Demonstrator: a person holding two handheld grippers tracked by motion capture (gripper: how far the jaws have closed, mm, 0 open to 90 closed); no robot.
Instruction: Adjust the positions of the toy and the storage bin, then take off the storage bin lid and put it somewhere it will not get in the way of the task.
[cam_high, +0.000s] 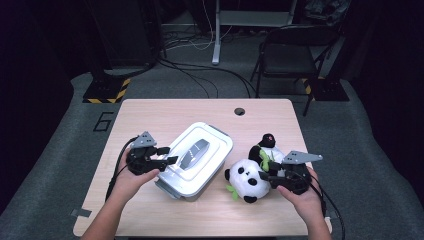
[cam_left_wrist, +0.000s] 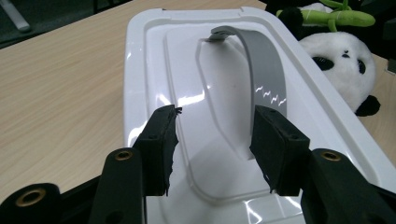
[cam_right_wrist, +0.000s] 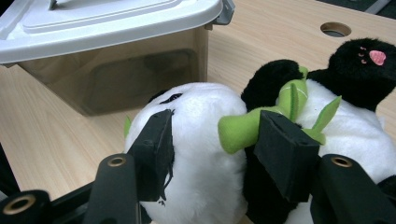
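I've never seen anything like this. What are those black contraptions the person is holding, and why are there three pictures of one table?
There is no robot here: a person holds a hand-operated claw in each hand. The high view looks down on the wooden table from above. The other two pictures come from small cameras riding on the claws, looking out between their two black jaws.

The left claw hovers open over the white lid of a plastic storage box, its jaws on either side of the lid's grey handle but gripping nothing.

The right claw reaches at a panda plush toy that lies beside the box and carries green plush bamboo. Its jaws are spread around the panda's body; I cannot tell whether they squeeze it yet.
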